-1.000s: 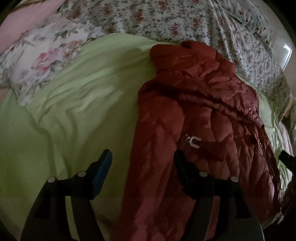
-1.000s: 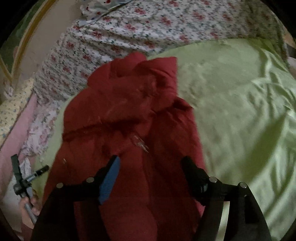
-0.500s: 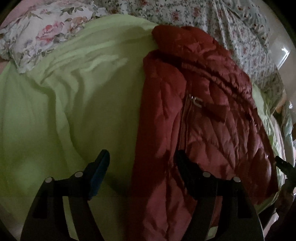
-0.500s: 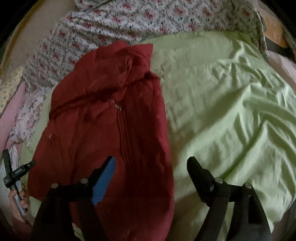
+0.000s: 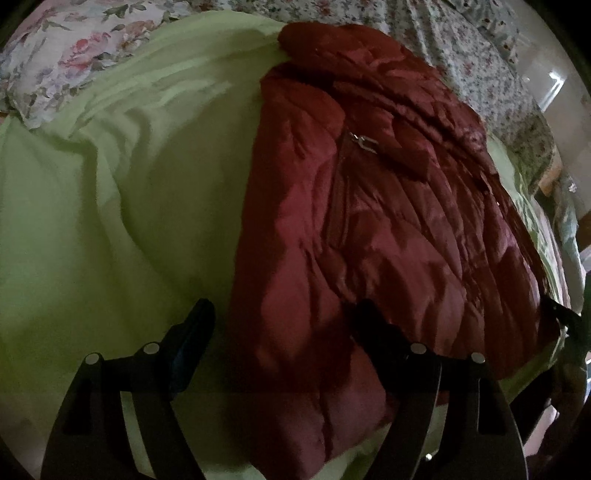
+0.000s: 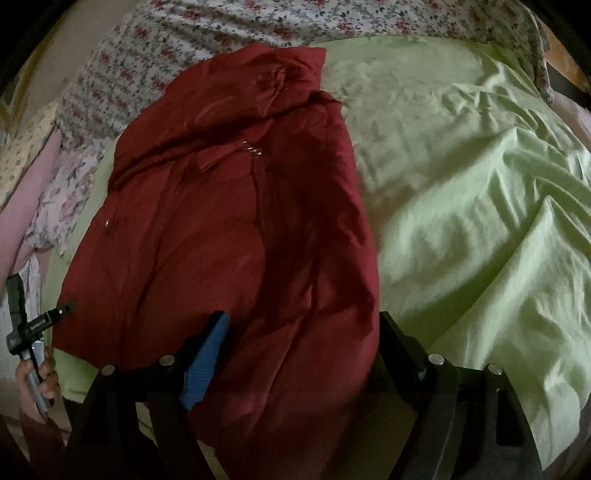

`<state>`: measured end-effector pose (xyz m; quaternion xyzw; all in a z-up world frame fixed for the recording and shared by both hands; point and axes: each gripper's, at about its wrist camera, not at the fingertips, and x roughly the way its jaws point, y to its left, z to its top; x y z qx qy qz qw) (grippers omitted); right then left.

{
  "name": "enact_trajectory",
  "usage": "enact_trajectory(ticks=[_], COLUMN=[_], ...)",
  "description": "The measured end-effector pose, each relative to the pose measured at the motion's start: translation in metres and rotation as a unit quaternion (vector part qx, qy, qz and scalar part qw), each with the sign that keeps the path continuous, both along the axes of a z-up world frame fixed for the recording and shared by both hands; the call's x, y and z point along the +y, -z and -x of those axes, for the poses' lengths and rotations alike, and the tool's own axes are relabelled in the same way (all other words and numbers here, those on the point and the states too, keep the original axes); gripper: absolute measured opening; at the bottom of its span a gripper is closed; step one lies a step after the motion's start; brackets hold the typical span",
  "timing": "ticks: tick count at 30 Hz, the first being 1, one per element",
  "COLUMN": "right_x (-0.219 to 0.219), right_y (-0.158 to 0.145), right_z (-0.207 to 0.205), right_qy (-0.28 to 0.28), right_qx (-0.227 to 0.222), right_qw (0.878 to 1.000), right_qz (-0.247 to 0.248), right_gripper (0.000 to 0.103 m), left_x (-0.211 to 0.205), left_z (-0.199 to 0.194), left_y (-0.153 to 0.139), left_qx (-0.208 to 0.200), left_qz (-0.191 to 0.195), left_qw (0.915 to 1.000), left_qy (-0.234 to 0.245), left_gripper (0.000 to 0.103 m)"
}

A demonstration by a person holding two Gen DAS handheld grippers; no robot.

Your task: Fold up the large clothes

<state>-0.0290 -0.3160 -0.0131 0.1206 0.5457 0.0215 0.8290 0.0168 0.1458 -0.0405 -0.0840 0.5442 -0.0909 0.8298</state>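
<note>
A: Status, left tongs [image 5: 282, 321]?

B: Fingers spread wide, nothing between them. Blue-padded finger [image 5: 194, 341] sits over the wrinkled lime-green bed sheet [image 5: 110, 221]; the other, black, finger overlaps the near hem of the dark red quilted puffer jacket [image 5: 369, 229]. Contact w/ fabric: can't tell from this angle.

A: Jacket position?

B: Lying lengthwise on the bed, collar end far, hem end near the tongs. Front side up, closed; silver zipper pull [image 5: 364, 142] shows near the chest. In left wrist view the jacket's left edge runs between the two fingers, so the tongs straddle that edge.

A: Right tongs [image 6: 301, 334]?

B: Also wide apart, holding nothing. Blue-ribbed finger [image 6: 207, 360] is over the jacket [image 6: 229, 229] approx. mid-hem; black finger is at the jacket's right edge where it meets the green sheet [image 6: 480, 203]. Near right portion of the hem lies between the fingers. Touching or hovering: can't tell.

A: Anything else in frame?

B: Left tongs' [image 6: 40, 321] handle and the person's left hand [image 6: 38, 380] show at far left of the right wrist view, just beside the jacket's left hem corner. White floral-print bedding [image 6: 258, 22] lies beyond the collar; a floral pillow [image 5: 74, 55] is at the far left.
</note>
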Motion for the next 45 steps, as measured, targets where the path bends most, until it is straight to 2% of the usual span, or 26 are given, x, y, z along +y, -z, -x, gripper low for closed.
enact_trajectory(ticks=[1,3,5,7,8,9,10,12,15,21,31,39,45], right_x=[0.001,0.001,0.000,0.000,-0.001,-0.002,-0.001,-0.001,0.002,0.005,0.006,0.007,0.000], right_y=[-0.001,0.000,0.002,0.002,0.003,0.005,0.005,0.006,0.004,0.000,-0.021,-0.053,-0.065], right_z=[0.002,0.005,0.006,0.006,0.006,0.005,0.005,0.005,0.008,0.013,0.026,0.015,0.005], right_qy=[-0.003,-0.006,-0.006,-0.007,-0.007,-0.005,-0.004,-0.005,-0.009,-0.014,-0.029,-0.037,-0.025], right_qx=[0.000,0.000,0.001,-0.002,-0.001,-0.001,-0.001,-0.004,-0.011,-0.024,-0.045,-0.096,-0.125], right_qw=[1.000,1.000,1.000,1.000,1.000,1.000,1.000,1.000,0.999,0.998,0.996,0.990,0.987], right_qz=[-0.001,0.002,-0.001,-0.010,-0.012,-0.018,-0.022,-0.029,-0.042,-0.047,-0.076,-0.093,-0.097], right_gripper=[0.078,0.067,0.062,0.061,0.061,0.061,0.061,0.055,0.037,0.027,0.023,0.021,0.020], left_x=[-0.002,-0.005,-0.007,-0.010,-0.011,-0.013,-0.014,-0.017,-0.020,-0.019,-0.021,-0.014,-0.002], left_z=[0.003,0.007,0.009,0.009,0.009,0.008,0.009,0.010,0.012,0.017,0.018,0.004,-0.010], left_y=[0.001,0.004,0.005,0.005,0.005,0.005,0.006,0.006,0.002,-0.008,-0.034,-0.069,-0.087], left_qx=[0.001,0.006,0.007,0.007,0.006,0.007,0.009,0.008,-0.001,-0.015,-0.030,-0.073,-0.097], left_qz=[0.004,0.011,0.011,0.014,0.016,0.023,0.031,0.036,0.032,0.025,0.011,0.038,0.070], left_qw=[1.0000,0.9999,0.9998,0.9996,0.9995,0.9992,0.9989,0.9985,0.9983,0.9980,0.9978,0.9956,0.9925], left_qy=[0.004,0.012,0.017,0.023,0.026,0.031,0.035,0.041,0.049,0.056,0.059,0.045,0.022], left_gripper=[0.079,0.079,0.079,0.078,0.070,0.057,0.051,0.033,0.024,0.019,0.018,0.017,0.017])
